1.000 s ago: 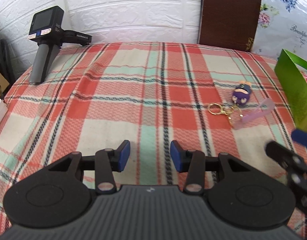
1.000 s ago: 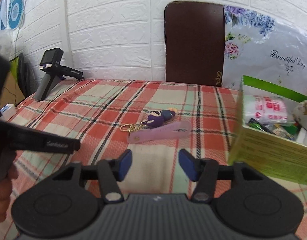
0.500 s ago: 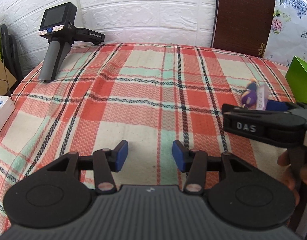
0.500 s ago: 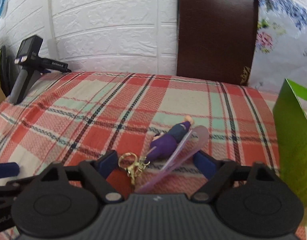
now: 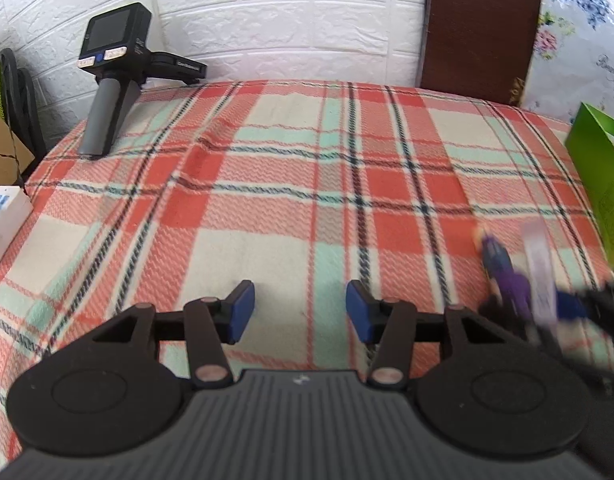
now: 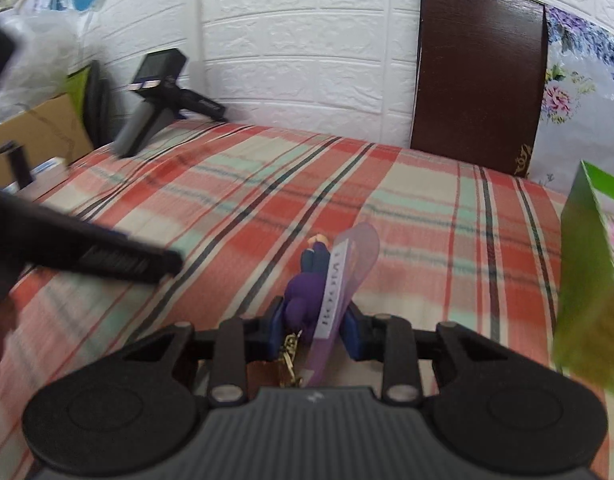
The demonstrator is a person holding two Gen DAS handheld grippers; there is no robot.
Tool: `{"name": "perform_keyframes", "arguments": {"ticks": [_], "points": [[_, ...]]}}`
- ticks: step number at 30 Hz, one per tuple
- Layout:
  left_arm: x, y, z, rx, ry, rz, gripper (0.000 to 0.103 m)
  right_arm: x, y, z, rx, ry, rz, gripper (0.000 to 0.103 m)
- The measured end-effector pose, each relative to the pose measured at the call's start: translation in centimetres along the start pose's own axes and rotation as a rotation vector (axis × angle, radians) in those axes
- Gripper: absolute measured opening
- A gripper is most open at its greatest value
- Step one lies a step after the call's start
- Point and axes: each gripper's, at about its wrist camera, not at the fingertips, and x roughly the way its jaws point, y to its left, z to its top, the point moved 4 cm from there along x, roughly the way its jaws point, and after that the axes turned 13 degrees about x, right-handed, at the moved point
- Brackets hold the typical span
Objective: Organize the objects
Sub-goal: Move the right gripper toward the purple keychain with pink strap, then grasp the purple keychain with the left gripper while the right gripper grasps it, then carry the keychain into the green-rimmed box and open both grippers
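A keychain (image 6: 307, 292) with a purple figure, a pale violet strap (image 6: 343, 280) and a gold ring sits between the blue pads of my right gripper (image 6: 313, 334), which is shut on it just above the plaid cloth. In the left wrist view the keychain (image 5: 507, 276) and the right gripper (image 5: 547, 316) show blurred at the right. My left gripper (image 5: 301, 312) is open and empty over the cloth. A green box (image 6: 587, 264) stands at the right, close to the right gripper.
A spare handheld gripper with a screen (image 5: 111, 76) stands at the far left of the plaid-covered table (image 5: 307, 184). A dark brown board (image 6: 479, 76) and a floral bag (image 6: 583, 96) lean on the white wall. A cardboard box (image 6: 31, 136) sits off the table's left edge.
My right gripper closed on the keychain and lifted it slightly, swinging its view to the left. My left gripper stayed open and shifted a little.
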Motion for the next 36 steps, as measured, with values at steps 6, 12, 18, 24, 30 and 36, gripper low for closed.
{"name": "perform_keyframes", "arguments": {"ticks": [6,12,18,24,30,36], "points": [[-2.2,-3.4,-0.3,-0.011,0.031,-0.205,0.056,-5.7,-1.0,-3.6,-0.014,-0.023,0.002,0.044],[-5.3,-7.7,0.1,0.015,0.022,-0.375,0.082,-8.1,-1.7,-4.7,-0.04,-0.063,-0.027,0.058],[-6.1,-9.9,0.6,0.073,0.006,-0.368,0.092,-7.5,-2.2,-4.5,-0.015,-0.031,-0.014,0.061],[-4.8,-11.4,0.5,0.113,0.048,-0.338,0.083,-5.8,-1.0,-4.1,-0.065,-0.033,0.0,0.06],[-4.2,-10.9,0.7,0.05,0.073,-0.428,0.04,-6.0,-1.6,-3.6,-0.034,-0.039,0.026,0.02],[-8.2,-14.2,6.4,0.153,-0.068,-0.447,0.037,-9.2,-4.5,-0.2,-0.023,-0.212,-0.052,0.014]]}}
